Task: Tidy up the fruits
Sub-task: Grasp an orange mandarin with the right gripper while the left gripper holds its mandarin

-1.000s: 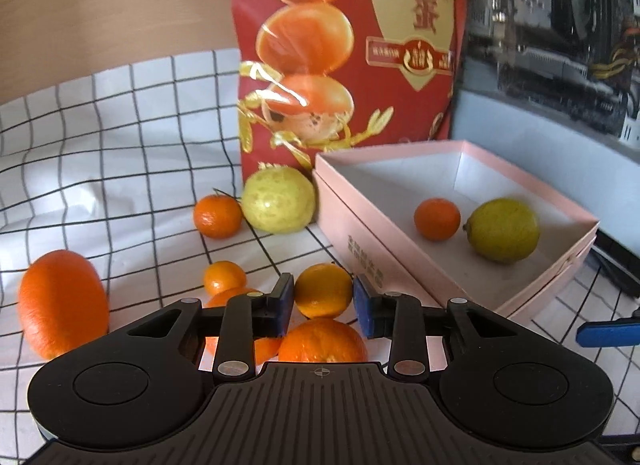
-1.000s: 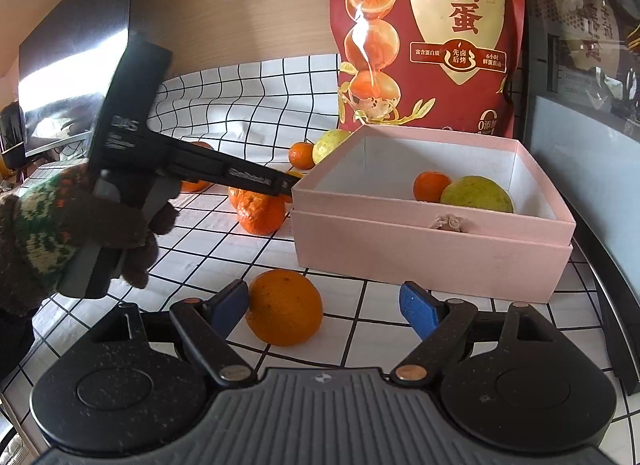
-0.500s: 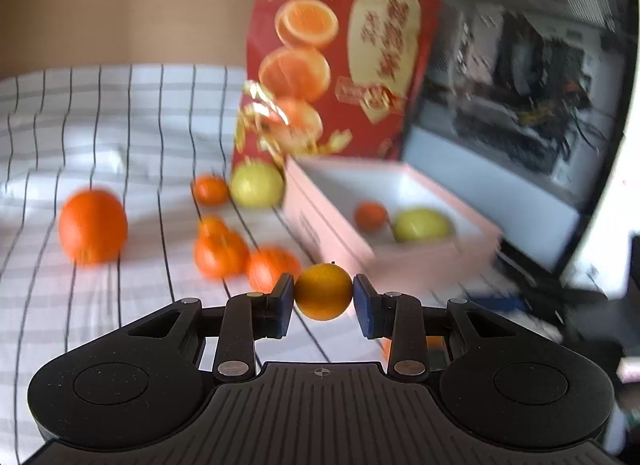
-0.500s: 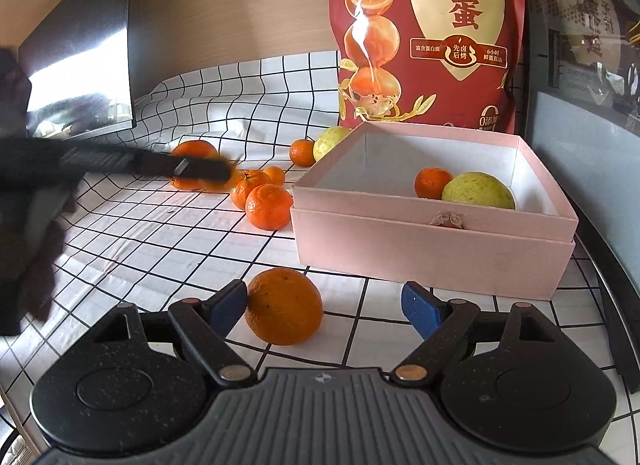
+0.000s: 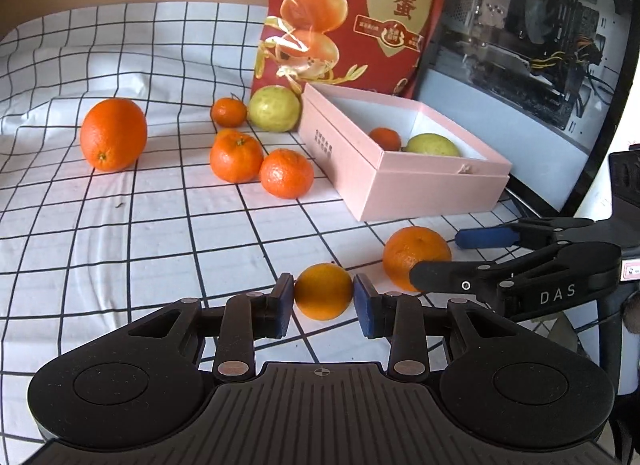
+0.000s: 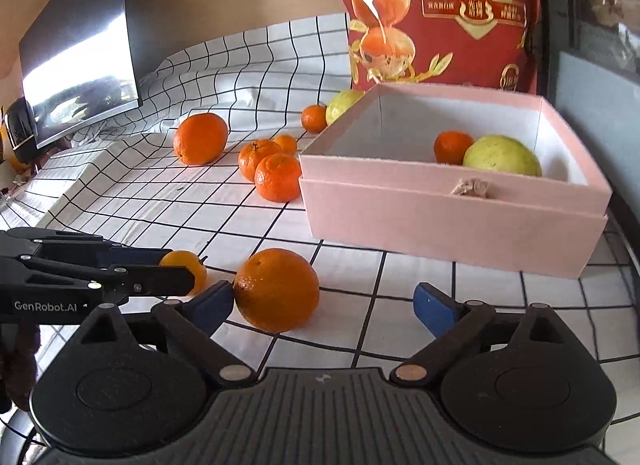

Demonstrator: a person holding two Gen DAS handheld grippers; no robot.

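On the worktop, draped in a white checked cloth, the pink box sits at the far right with a mandarin and a greenish fruit already inside; its near wall looks like the main hazard, since a carried fruit coming in low would strike the rim and shove the box or fall outside it. Loose fruit is scattered to the left of the box: a big orange, two mandarins touching each other, and a greenish fruit by the red bag. Any sweep through these would probably set them rolling. Nearer, the right hand-held gripper is opening wide around an orange that touches only the left pad; closing off-centre could push it away. The left hand-held gripper, just beside it, is clamped on a small orange, and the two tools could collide
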